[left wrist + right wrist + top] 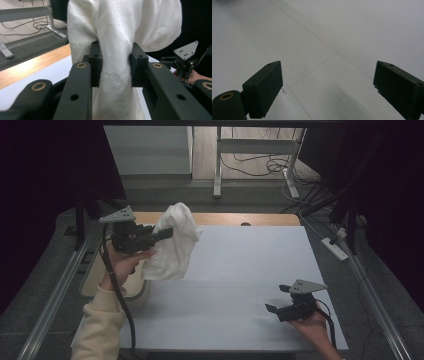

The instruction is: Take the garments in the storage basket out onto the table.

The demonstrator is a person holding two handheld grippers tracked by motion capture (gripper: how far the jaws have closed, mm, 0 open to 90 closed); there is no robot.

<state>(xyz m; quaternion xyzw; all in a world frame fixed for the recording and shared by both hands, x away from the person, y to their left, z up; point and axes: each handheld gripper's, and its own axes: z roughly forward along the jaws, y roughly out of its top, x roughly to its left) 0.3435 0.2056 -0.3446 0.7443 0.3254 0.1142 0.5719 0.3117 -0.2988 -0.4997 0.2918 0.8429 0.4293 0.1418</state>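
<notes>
Left tool (167, 233): we find it raised near the tabletop's far left corner, pads pinching a white towel (174, 245) at a gathered waist. In the left gripper view the cloth (117, 50) is bunched between the two pads (96, 67), bulging above them and trailing out below.

Towel: held off the tabletop (240, 270), its upper part puffed above the grip, its lower part hanging toward the left edge. We cannot tell whether the lowest fold touches the surface.

Right tool (276, 303): resting low near the near right corner, jaws spread, nothing between them. The right gripper view shows bare white tabletop (324, 37) between the two pads (265, 87).

Risks, as we judge them:
- Slip. The grip is on a soft bunch, not a flat edge; a quick swing could let layers slide out and drop the towel in a heap.
- Uneven hang. Held at one point only, the towel will not open; laying it down this way would leave it crumpled.
- Snag. The loose lower part hangs close to the left edge and the hand (125, 262); a drag across that edge could pull it from the pads.
- Late second grip. The right tool is well apart from the towel; a long reach risks catching more than one layer.
</notes>
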